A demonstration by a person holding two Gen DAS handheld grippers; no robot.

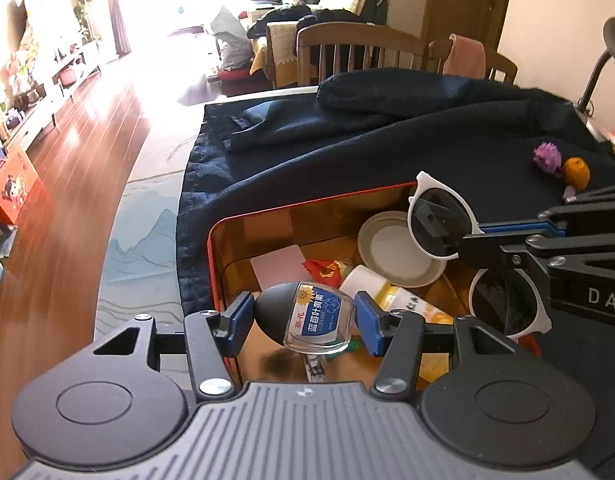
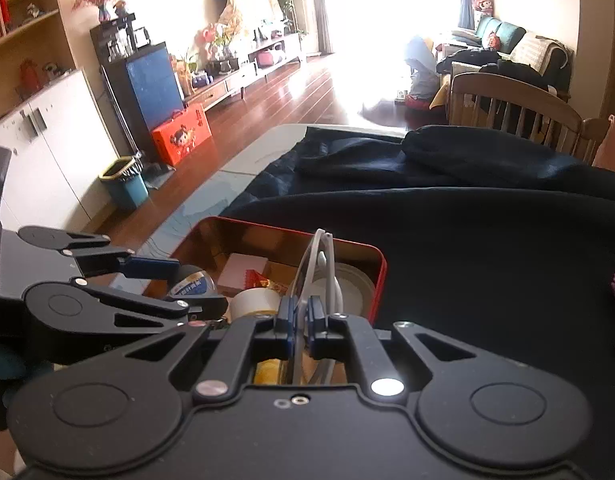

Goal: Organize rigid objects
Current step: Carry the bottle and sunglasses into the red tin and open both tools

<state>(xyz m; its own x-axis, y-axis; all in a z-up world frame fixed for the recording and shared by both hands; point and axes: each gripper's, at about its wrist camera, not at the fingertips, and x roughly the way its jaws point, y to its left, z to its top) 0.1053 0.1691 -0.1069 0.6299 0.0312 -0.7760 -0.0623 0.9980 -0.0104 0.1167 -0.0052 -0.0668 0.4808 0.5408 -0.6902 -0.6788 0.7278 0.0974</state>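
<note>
**Both tools loaded over the red tin**

The left tool [image 1: 303, 318] grips a small clear plastic bottle with a black rounded cap and a blue-and-white label [image 1: 307, 316] crosswise between its blue pads, one pad on the cap side and one on the base side. The bottle hangs over the near left part of an open red metal tin with a gold lining [image 1: 215, 248], which sits just ahead of and below this tool on a dark navy cloth [image 1: 347, 148] spread over the table.

Inside the tin, beyond the bottle, lie a pale pink card [image 1: 277, 268], a red-and-gold wrapper [image 1: 321, 270], a white bottle with a yellow label [image 1: 381, 288] and a round white lid [image 1: 395, 250].

To the right, the right tool [image 2: 303, 316] has its jaws nearly together, pinched on a pair of white-framed sunglasses with dark lenses [image 1: 439, 220]. In the left wrist view the glasses hang over the tin's right side, one lens above the white lid, the other lower at the near right wall.

Well beyond the right tool, on the cloth, rest a purple toy [image 1: 547, 158] and a small orange fruit [image 1: 576, 172], touching each other.
</note>
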